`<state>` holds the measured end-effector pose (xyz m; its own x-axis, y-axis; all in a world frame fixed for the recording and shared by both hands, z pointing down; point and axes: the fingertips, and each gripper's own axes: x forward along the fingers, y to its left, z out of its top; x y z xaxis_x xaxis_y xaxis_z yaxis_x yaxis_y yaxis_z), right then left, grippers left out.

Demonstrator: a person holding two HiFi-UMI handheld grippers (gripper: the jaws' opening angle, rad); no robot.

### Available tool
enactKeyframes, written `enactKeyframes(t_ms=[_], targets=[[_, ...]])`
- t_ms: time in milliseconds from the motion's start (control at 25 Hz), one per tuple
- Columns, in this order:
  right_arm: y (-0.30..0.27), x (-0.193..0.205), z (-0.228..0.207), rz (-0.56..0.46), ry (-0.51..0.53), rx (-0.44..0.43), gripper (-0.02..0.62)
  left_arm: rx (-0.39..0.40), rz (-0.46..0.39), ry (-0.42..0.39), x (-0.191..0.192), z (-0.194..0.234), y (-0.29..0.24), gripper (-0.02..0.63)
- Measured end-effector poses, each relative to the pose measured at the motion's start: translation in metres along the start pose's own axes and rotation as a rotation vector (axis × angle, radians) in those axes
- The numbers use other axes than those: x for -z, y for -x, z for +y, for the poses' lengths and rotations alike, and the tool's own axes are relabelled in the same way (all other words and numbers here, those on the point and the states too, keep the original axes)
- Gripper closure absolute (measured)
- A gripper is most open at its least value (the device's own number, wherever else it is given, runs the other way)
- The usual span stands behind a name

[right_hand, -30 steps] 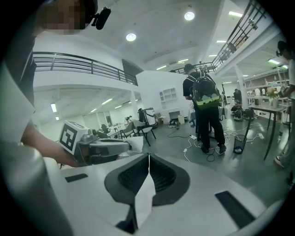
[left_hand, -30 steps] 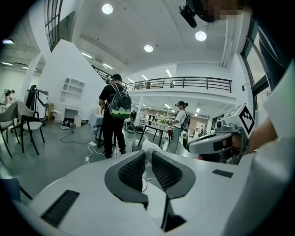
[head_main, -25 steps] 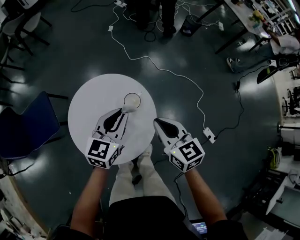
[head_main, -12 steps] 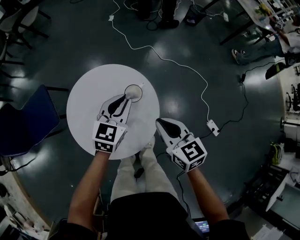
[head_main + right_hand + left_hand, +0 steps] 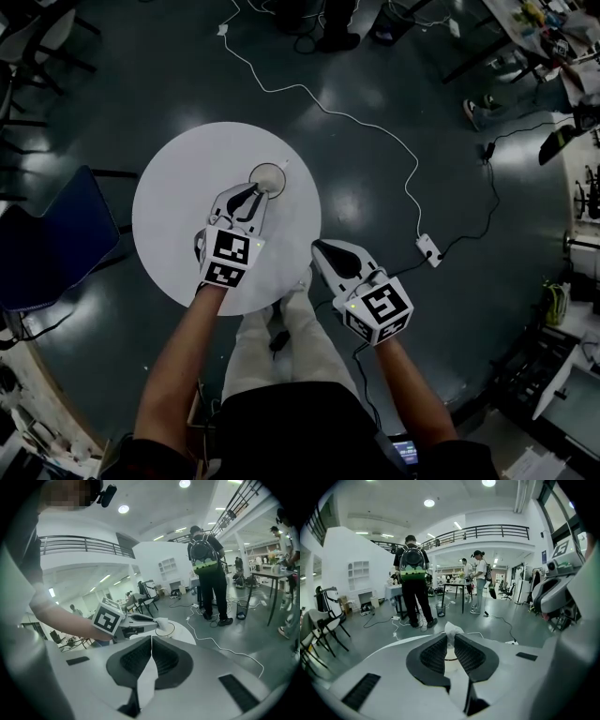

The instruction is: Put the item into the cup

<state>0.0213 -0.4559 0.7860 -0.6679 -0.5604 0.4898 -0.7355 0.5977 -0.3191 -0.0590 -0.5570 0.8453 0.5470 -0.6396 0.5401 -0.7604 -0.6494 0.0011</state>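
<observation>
Between left gripper (image 5: 450, 638) jaws, item (image 5: 453, 630) at cup (image 5: 281, 174).

place: lab hall | signs: mezzanine railing (image 5: 487, 529), work tables (image 5: 276, 573), floor cables (image 5: 352, 115), chairs (image 5: 56, 239)

glossy dark floor (image 5: 112, 84), a blue chair (image 5: 47, 239) beside the round white table (image 5: 173, 202), round ceiling lights (image 5: 429, 502) overhead.

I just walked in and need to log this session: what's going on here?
A person stands at a round white table with a handheld gripper in each hand. The left gripper is clamped on a crumpled white wad and holds it at the rim of the cup; the wad is not yet released. The right gripper is shut and empty, held just off the table's near edge.
</observation>
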Motion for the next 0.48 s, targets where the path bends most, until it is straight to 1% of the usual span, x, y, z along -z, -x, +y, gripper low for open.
enactKeyframes(t_ms=[280, 480], targets=[[-0.001, 0.013, 0.001, 0.011, -0.016, -0.001, 0.577, 0.000, 0.032, -0.013, 0.006, -0.001, -0.011, 0.548], [-0.001, 0.009, -0.001, -0.002, -0.028, 0.008, 0.577, -0.020, 0.028, 0.027, 0.006, 0.005, -0.008, 0.515]])
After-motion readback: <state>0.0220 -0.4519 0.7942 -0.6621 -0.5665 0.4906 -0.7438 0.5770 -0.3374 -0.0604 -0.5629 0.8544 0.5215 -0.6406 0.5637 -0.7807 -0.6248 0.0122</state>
